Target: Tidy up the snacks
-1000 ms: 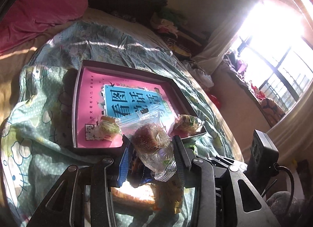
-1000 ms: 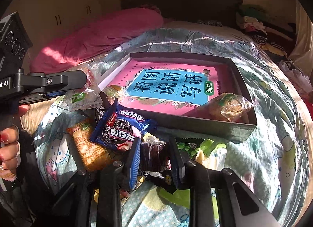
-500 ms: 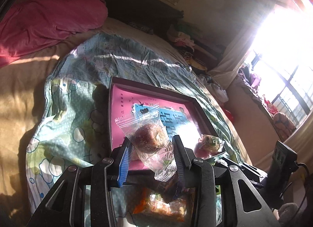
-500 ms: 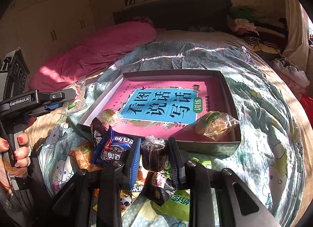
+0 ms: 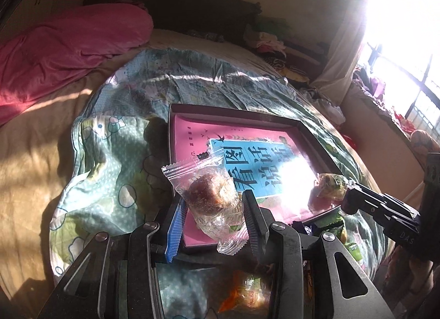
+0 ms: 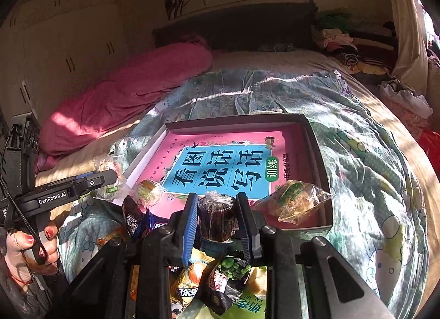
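Observation:
A shallow dark box (image 5: 316,137) (image 6: 316,154) lined with a pink and blue book lies on the bed. My left gripper (image 5: 213,209) is shut on a reddish pastry in a clear wrapper (image 5: 211,195), held over the box's near left corner. In the right wrist view that left gripper (image 6: 107,178) stands left of the box with the pastry (image 6: 106,166). My right gripper (image 6: 217,209) is shut on a dark brown cake in clear wrap (image 6: 217,220), just before the box's front wall. The right gripper (image 5: 354,203) shows at the right edge of the left wrist view.
Two wrapped cakes lie in the box, one at its right front corner (image 6: 297,200) (image 5: 330,184) and one at the left front (image 6: 148,189). A pile of snack packets (image 6: 214,280) lies under my right gripper. A pink quilt (image 6: 132,93) lies behind. A hand (image 6: 27,242) holds the left gripper.
My right gripper has risen from the snack pile with the dark cake, nearing the box's front. My left gripper has swung left with the pastry, so the box sits further right in its view.

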`<action>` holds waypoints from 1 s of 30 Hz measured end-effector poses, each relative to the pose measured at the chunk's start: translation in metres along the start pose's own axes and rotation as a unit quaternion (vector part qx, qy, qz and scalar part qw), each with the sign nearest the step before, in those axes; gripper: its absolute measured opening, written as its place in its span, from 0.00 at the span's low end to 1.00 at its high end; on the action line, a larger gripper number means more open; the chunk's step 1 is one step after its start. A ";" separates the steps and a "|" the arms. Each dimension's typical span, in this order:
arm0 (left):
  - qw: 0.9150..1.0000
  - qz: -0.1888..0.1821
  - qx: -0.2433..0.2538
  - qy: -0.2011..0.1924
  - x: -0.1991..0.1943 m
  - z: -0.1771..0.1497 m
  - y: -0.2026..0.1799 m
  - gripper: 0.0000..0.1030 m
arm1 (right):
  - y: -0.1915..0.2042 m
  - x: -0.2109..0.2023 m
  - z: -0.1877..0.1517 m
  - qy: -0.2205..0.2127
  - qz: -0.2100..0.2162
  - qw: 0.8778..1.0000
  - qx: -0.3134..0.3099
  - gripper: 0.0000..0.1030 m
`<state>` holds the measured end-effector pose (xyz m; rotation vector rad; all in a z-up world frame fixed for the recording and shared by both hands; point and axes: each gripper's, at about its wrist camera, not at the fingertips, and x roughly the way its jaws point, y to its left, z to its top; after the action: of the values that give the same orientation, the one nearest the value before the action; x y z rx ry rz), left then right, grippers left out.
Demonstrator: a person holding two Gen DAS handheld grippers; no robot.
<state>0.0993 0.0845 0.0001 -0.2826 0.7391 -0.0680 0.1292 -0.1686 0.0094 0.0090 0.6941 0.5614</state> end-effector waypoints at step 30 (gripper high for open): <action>0.999 -0.011 0.049 0.019 0.032 -0.007 -0.025 0.41 | -0.011 0.026 0.007 0.006 -0.016 1.000 0.015 0.27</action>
<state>0.1195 0.0536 -0.0188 -0.1960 0.7673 -0.1301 0.1549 -0.1635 -0.0035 0.0226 0.7134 0.5202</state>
